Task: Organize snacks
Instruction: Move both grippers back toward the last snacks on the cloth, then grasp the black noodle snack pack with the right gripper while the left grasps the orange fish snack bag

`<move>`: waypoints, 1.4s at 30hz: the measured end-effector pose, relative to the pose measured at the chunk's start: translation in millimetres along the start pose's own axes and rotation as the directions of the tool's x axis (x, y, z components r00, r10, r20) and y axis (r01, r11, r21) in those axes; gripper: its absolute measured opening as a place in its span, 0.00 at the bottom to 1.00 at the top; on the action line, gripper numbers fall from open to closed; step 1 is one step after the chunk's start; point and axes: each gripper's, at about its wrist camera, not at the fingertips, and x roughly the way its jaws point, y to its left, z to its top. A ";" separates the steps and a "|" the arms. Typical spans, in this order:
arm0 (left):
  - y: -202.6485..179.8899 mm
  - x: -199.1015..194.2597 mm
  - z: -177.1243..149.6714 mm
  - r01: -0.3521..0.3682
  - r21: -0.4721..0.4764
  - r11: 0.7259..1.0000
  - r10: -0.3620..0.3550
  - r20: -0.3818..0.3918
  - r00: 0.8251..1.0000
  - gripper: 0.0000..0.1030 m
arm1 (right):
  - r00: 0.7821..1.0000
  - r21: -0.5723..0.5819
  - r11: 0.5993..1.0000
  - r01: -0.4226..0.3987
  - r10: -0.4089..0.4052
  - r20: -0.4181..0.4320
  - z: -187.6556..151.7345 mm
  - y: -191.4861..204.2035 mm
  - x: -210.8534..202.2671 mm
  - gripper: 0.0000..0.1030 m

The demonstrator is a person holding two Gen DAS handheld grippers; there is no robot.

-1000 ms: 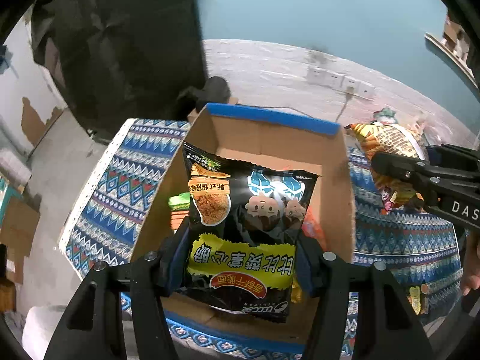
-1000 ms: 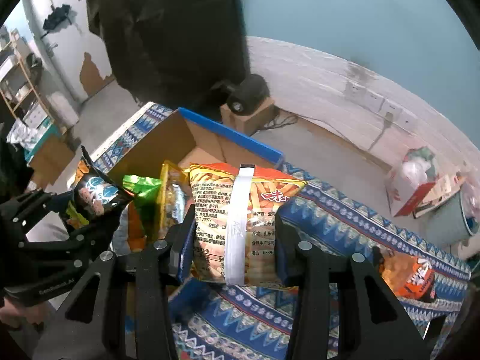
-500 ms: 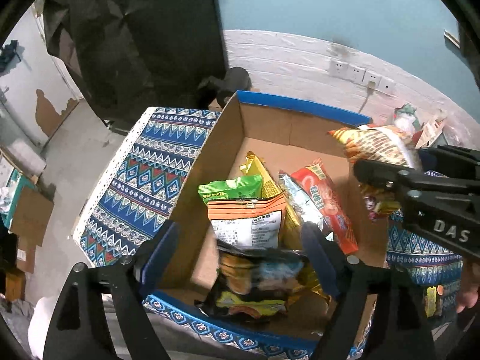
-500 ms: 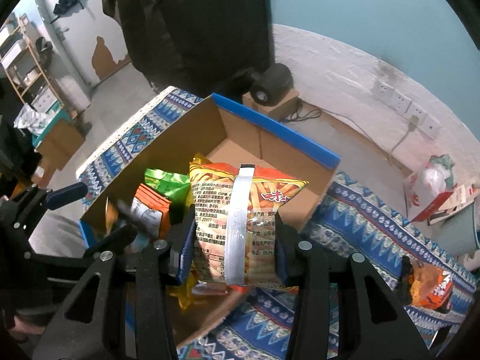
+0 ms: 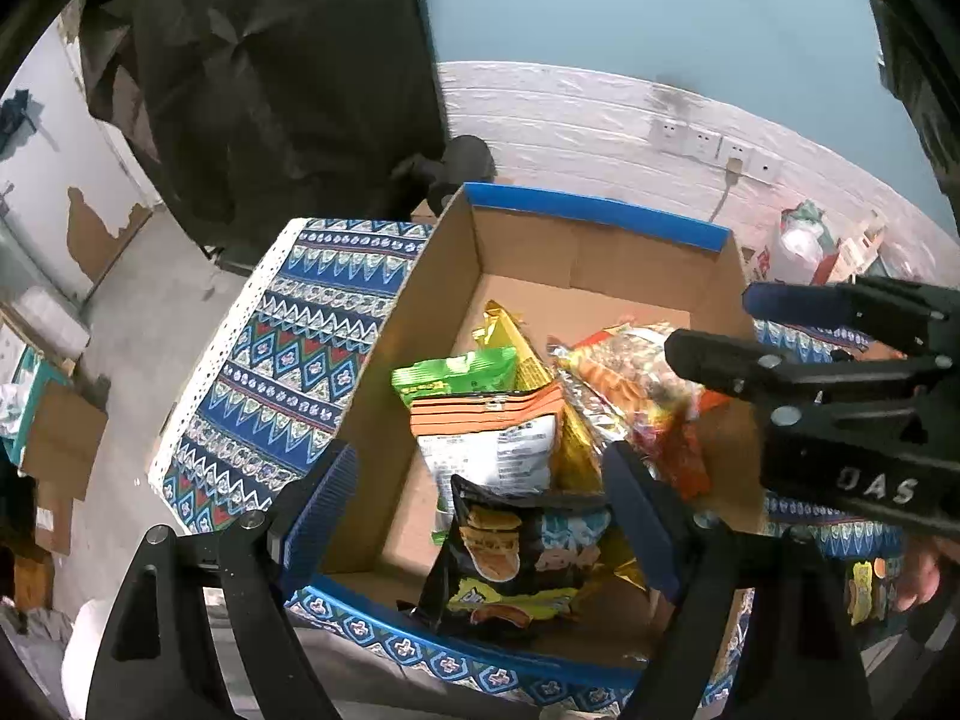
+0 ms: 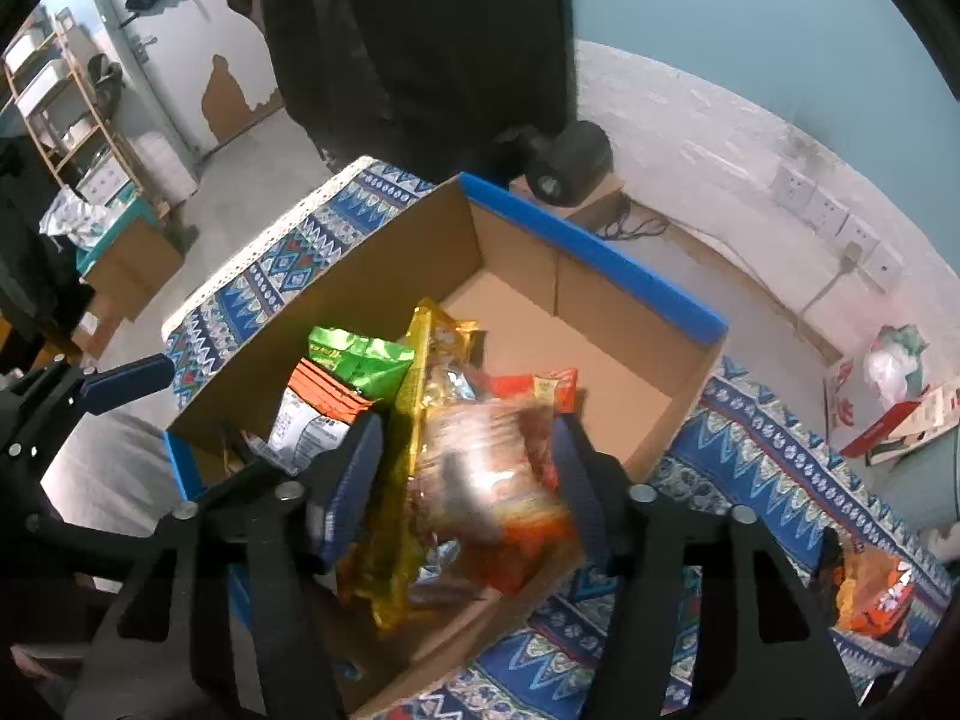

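Observation:
A cardboard box with blue rims [image 5: 594, 219] [image 6: 594, 252] stands on a patterned cloth and holds several snack bags. My left gripper [image 5: 480, 516] is open above the box's near end, over a black snack bag [image 5: 516, 558] that lies inside. My right gripper [image 6: 468, 474] is open over the box; an orange snack bag [image 6: 498, 480], blurred, sits loose between its fingers among the other bags. The right gripper also shows in the left wrist view [image 5: 780, 330]. A green bag [image 5: 456, 372] and an orange-and-white bag [image 5: 486, 426] stand in the box.
The blue patterned tablecloth [image 5: 288, 360] covers the table around the box. Another orange snack bag [image 6: 876, 594] lies on the cloth at the right. A dark hanging cloth [image 5: 270, 72] and a wall with sockets [image 5: 702, 141] are behind.
My left gripper opened and the black bag dropped into the box. My right gripper moved over the box and opened, and the orange bag dropped among the others.

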 end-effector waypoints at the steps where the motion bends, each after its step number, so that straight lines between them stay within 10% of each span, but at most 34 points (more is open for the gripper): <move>1: -3.3 -1.0 -0.5 0.003 0.007 1.000 -0.003 -0.001 1.000 0.82 | 1.000 0.002 1.000 0.000 0.000 0.001 -0.5 -1.0 -1.2 0.63; 28: -146.7 -32.9 -37.9 0.219 0.271 0.937 -0.202 -0.088 0.975 0.83 | 0.983 0.055 0.990 0.129 -0.120 -0.142 -142.9 -105.9 -84.3 0.72; 42: -207.0 -23.9 -87.0 0.256 0.382 0.888 -0.187 -0.209 0.960 0.83 | 0.931 -0.029 0.992 0.123 -0.125 -0.342 -238.6 -110.2 -76.7 0.73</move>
